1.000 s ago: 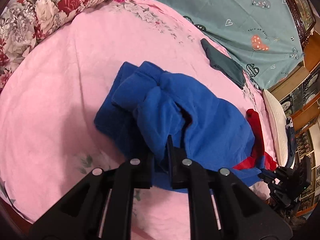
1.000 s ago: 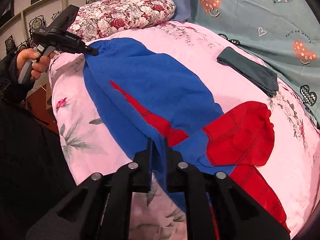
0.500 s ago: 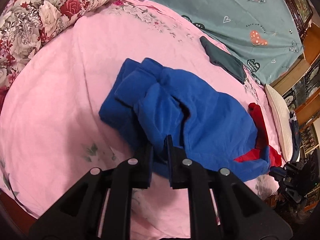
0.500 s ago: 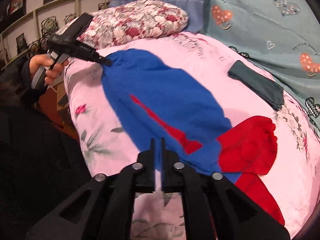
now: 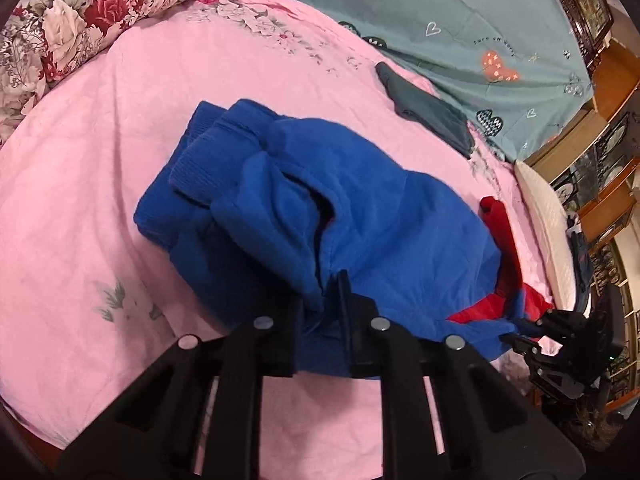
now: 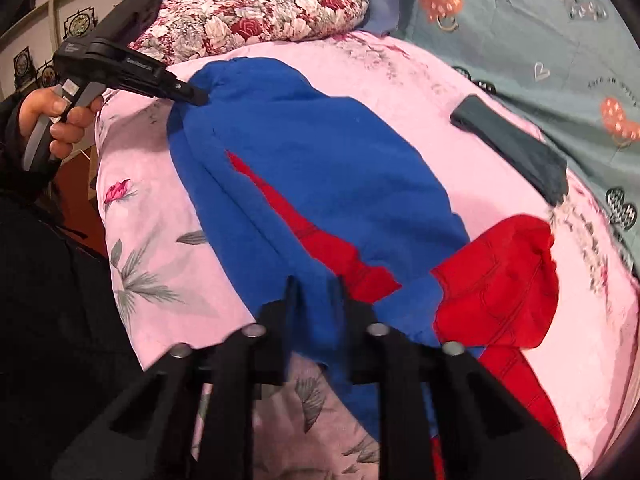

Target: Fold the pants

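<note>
The blue pants with red panels lie on the pink bedsheet, bunched at the ribbed cuffs at the far left. My left gripper is shut on a fold of blue cloth at the near edge. In the right wrist view the pants stretch across the bed, red parts at the right. My right gripper is shut on the blue cloth at its near edge. The left gripper also shows there, pinching the far end. The right gripper shows at the pants' far right end in the left wrist view.
A folded dark grey garment lies near the teal heart-print cover. A floral pillow is at the bed's head. Wooden furniture stands at the right. The bed edge drops off beside the person.
Both grippers have kept their hold and pulled the pants toward the near bed edge. The cloth between them has spread flatter.
</note>
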A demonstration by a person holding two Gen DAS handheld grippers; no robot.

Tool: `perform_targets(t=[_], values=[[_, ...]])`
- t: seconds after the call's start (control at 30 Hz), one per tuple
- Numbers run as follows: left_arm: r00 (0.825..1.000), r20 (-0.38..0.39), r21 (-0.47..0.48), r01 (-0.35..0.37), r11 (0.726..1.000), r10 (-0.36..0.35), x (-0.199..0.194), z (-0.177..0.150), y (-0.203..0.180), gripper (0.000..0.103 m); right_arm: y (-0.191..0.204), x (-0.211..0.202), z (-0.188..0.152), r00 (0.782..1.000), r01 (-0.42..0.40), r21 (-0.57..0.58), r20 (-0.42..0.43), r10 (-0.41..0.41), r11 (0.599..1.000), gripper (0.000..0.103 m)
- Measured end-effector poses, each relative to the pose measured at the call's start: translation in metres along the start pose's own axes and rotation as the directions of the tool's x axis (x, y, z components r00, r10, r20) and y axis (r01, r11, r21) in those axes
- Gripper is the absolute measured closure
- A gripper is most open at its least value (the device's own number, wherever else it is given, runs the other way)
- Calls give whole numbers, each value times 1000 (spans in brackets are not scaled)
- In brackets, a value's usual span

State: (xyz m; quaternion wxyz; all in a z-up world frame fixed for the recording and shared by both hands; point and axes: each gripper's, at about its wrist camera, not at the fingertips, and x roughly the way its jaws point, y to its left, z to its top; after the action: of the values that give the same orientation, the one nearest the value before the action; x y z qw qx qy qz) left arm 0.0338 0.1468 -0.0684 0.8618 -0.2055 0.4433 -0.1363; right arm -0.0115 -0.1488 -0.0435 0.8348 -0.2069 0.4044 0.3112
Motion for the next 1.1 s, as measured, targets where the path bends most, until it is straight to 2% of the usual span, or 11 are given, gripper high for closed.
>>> perform_targets(t=[0.07, 0.17, 0.2, 0.23, 0.27, 0.53, 0.6, 0.63, 0.67, 0.93, 1.1], values=[[1000, 13, 1, 5, 1000, -5, -4, 1, -1, 90, -4, -5, 1, 1000, -12, 12, 13, 12, 1000, 97], [1000, 23, 11, 9, 1000, -9, -7, 3, -6, 90, -7, -15, 4, 998, -39, 28, 53, 37, 999, 96], [1000, 25, 15, 10, 1000, -11, -8, 4, -7, 90, -10, -19, 5, 997, -52, 35, 62, 50, 998, 94], [1000, 27, 18, 11, 1000, -12, -8, 4, -9, 90, -10, -21, 6, 996, -59, 36, 65, 56, 998, 85], [1000, 27, 19, 13, 1000, -14, -9, 4, -10, 90, -9, -24, 7, 996, -48, 27, 74, 46, 998, 71], [999, 28, 7, 16, 1000, -16, -9, 7, -8, 90, 18, -7, 17, 999, -41, -92, 10, 42, 995, 70], [999, 30, 7, 17, 1000, -17, -9, 8, -8, 90, 14, -1, 20, 998, -67, -57, -9, 67, 996, 83], [999, 32, 6, 18, 1000, -18, -9, 9, -7, 90, 9, 1, 22, 997, -72, -35, -16, 71, 997, 98], [999, 33, 5, 20, 1000, -20, -9, 10, -7, 90, 7, 2, 22, 997, -71, -30, -20, 71, 997, 100], [998, 51, 14, 33, 999, -33, -14, 16, -12, 90, -4, -27, 32, 992, -104, 5, 68, 103, 995, 102], [998, 51, 33, 21, 999, -22, -26, 9, -12, 90, 9, -44, 31, 985, -157, -61, 63, 161, 986, 102]])
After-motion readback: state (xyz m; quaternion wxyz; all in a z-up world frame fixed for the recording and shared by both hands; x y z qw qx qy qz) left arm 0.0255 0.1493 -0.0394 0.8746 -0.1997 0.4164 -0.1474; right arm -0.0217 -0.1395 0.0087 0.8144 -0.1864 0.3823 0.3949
